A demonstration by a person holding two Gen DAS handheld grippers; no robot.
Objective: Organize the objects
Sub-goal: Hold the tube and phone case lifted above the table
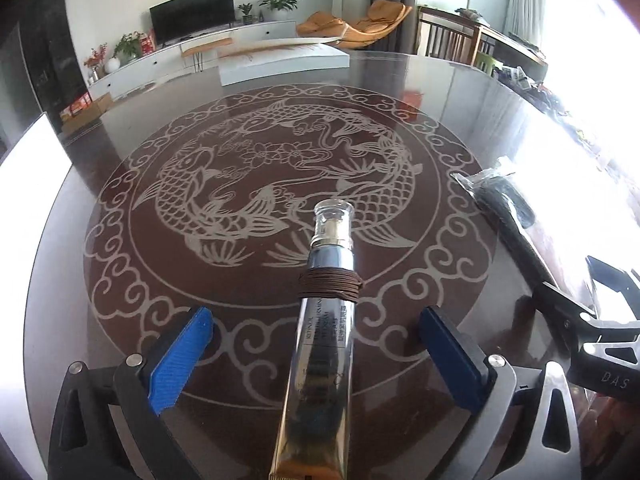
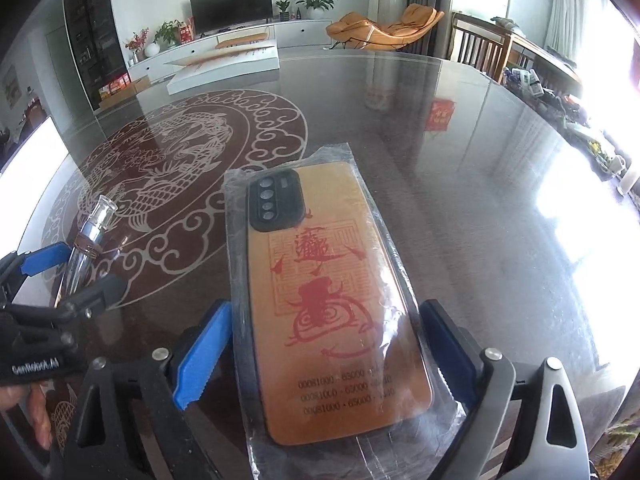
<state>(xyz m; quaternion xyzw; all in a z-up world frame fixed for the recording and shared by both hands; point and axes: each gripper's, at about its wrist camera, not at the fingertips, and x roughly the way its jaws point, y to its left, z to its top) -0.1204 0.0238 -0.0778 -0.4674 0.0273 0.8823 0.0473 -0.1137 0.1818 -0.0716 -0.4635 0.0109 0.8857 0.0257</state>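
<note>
A silver cosmetic tube (image 1: 320,344) with a clear cap and a brown hair tie wound around it lies between the fingers of my left gripper (image 1: 316,356). The jaws stand wide apart and do not touch it. The tube also shows in the right wrist view (image 2: 86,248). An orange phone case (image 2: 332,308) with red characters, in a clear plastic bag, lies between the fingers of my right gripper (image 2: 326,356). The blue pads (image 2: 202,356) sit close to the bag's edges; a firm grip does not show. The bagged case appears edge-on in the left wrist view (image 1: 504,200).
Both objects rest on a round glass-topped table (image 2: 440,200) with a fish pattern turntable (image 1: 280,168). A white box (image 1: 280,62) stands at the table's far edge. A cluttered side table (image 2: 560,92) stands beyond at the right. The left gripper shows in the right wrist view (image 2: 60,284).
</note>
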